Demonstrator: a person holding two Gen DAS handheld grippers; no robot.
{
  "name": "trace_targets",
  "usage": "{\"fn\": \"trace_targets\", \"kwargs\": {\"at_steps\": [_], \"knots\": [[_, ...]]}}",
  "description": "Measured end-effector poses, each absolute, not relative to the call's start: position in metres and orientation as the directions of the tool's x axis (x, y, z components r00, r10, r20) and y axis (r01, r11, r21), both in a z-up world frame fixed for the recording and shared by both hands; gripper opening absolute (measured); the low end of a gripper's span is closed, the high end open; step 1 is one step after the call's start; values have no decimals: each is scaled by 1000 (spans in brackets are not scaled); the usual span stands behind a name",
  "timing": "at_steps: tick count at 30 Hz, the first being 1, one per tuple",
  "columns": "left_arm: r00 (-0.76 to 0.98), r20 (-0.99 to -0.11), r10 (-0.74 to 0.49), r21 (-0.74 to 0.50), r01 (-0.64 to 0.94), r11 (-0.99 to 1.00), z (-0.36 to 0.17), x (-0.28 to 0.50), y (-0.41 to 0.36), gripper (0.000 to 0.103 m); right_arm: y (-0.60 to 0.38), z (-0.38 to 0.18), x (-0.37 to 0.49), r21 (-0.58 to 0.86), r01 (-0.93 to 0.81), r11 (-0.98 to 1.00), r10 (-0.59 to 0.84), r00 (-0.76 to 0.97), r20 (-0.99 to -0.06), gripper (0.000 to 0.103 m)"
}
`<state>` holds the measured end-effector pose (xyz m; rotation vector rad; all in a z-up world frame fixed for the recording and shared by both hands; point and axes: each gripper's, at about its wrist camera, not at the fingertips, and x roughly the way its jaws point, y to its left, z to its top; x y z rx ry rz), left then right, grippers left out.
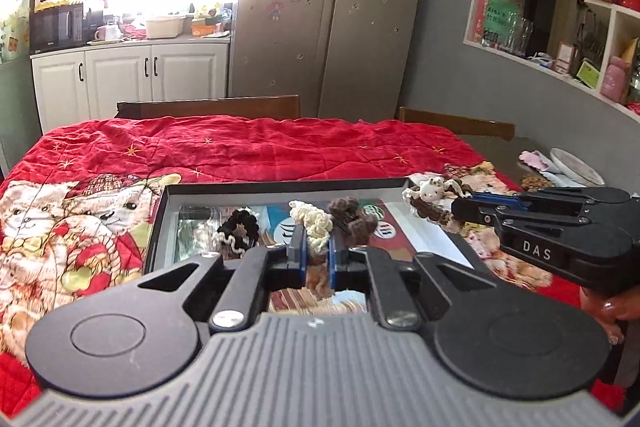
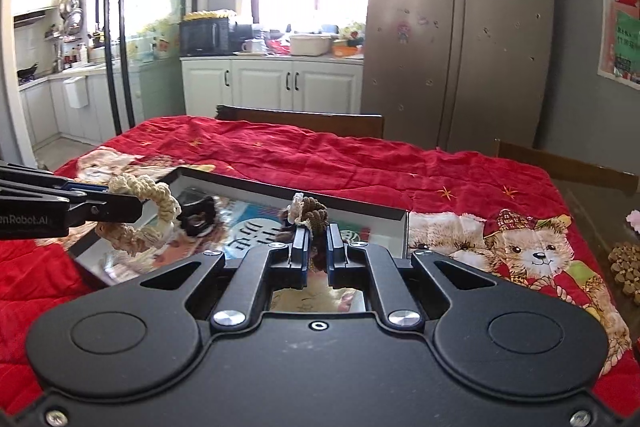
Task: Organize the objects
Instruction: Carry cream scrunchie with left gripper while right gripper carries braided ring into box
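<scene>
My left gripper (image 1: 318,247) is shut on a cream crocheted hair tie (image 1: 310,221) and holds it over the shallow black-rimmed box (image 1: 280,185). The right wrist view shows that gripper (image 2: 140,207) with the cream tie (image 2: 160,211) hanging from its tip. My right gripper (image 2: 318,243) is shut on a brown crocheted hair tie (image 2: 314,213) with a small white animal figure, at the box's far rim (image 2: 320,195). From the left it (image 1: 456,211) shows beside the box's right corner with the brown tie (image 1: 430,201). A black tie (image 1: 236,227) and a dark brown one (image 1: 354,217) lie in the box.
The box sits on a red quilt with bear prints (image 1: 240,147) that covers the table. Two wooden chair backs (image 1: 208,107) stand at the far edge. A plate (image 1: 576,167) and a heap of brown pellets (image 2: 626,267) lie on the bare table at the right.
</scene>
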<state>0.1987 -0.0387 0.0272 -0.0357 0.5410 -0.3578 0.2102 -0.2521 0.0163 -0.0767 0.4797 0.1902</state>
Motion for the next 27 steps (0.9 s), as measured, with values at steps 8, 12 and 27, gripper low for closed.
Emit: {"fn": "trace_targets", "kwargs": {"at_steps": [8,12,27], "knots": [[797,-515,-316,-127,293,948,17,238,-45,12,-253,4,251,-35,-131,991,100,880,-465,8],[797,-521,-306,-129,281,951,14,256,-49,12,-253,-5,270,-46,-102,994,69,881,-468,8],[763,-585,-276,-116,259,959,-16,304,-60,13,-245,-29,306,-97,-75,992,16,864,-503,8]]}}
